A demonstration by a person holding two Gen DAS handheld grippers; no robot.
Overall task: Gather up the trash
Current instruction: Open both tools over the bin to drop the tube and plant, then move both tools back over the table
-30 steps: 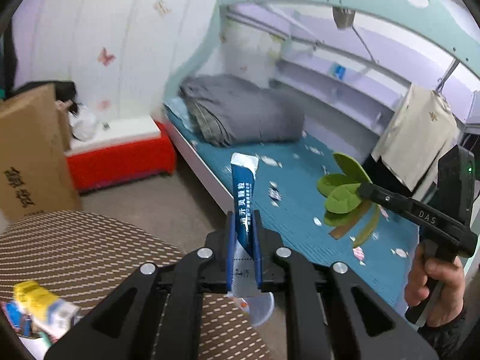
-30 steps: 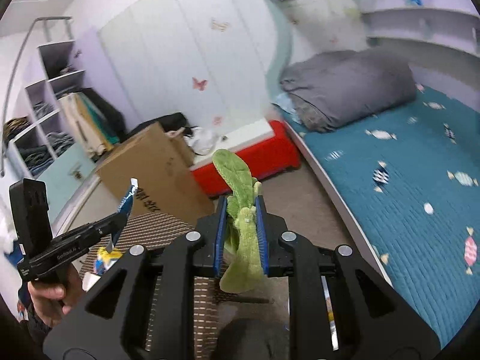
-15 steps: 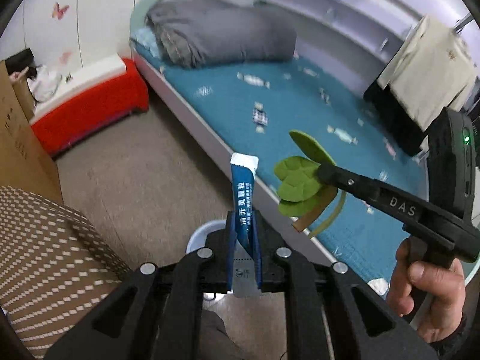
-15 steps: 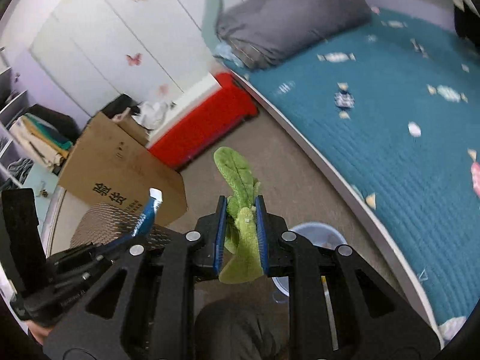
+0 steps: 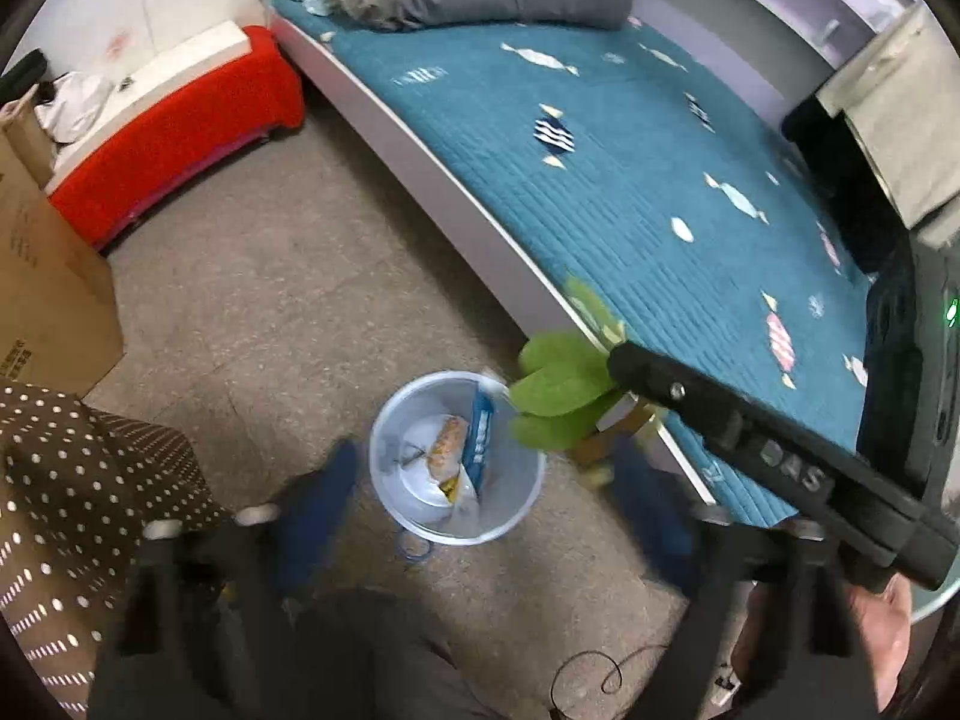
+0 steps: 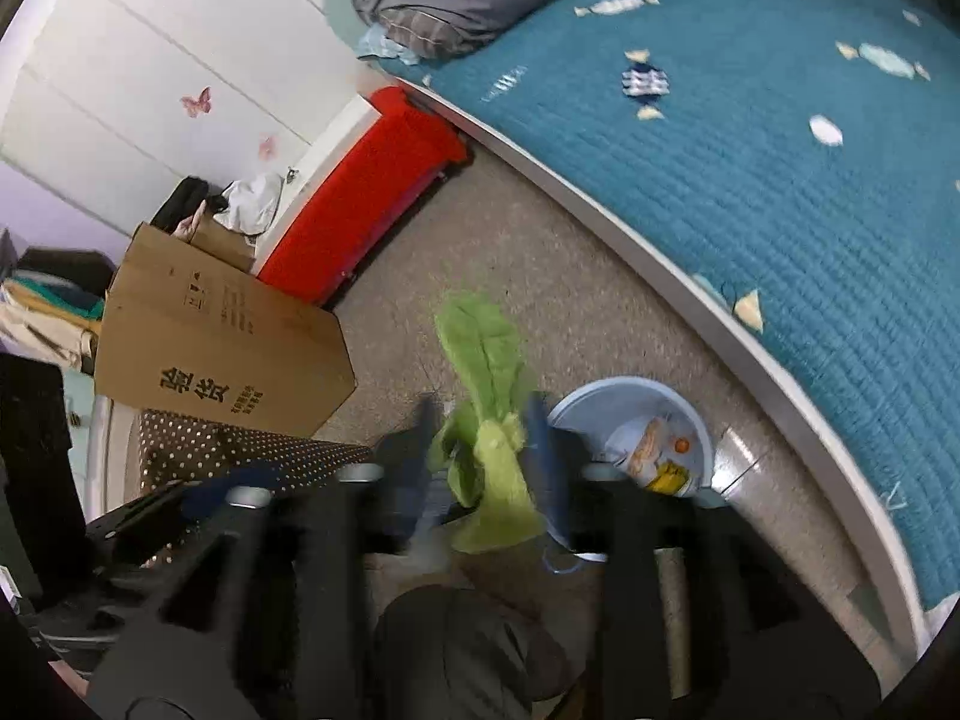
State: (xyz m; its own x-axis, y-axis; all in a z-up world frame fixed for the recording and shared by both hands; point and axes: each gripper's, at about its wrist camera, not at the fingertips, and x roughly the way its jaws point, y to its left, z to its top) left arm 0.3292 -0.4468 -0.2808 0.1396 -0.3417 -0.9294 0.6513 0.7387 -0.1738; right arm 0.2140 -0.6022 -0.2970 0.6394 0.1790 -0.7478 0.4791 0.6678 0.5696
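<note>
At the bottom of the left wrist view the left gripper (image 5: 480,498) is standing wide apart, its jaws having just been opening with nothing left between them. Just beyond, at frame centre, the blue sachet (image 5: 480,444) is dropping into the pale blue bin (image 5: 522,516) beside a snack wrapper (image 5: 447,441); it looks light, flat and slick. In the right wrist view, lower centre, the right gripper (image 6: 480,450) has also been opening, and the green leaf (image 6: 486,372) is hanging loose between its blurred jaws, apparently no longer pinched. It looks limp and weightless, best taken at its pale stem.
</note>
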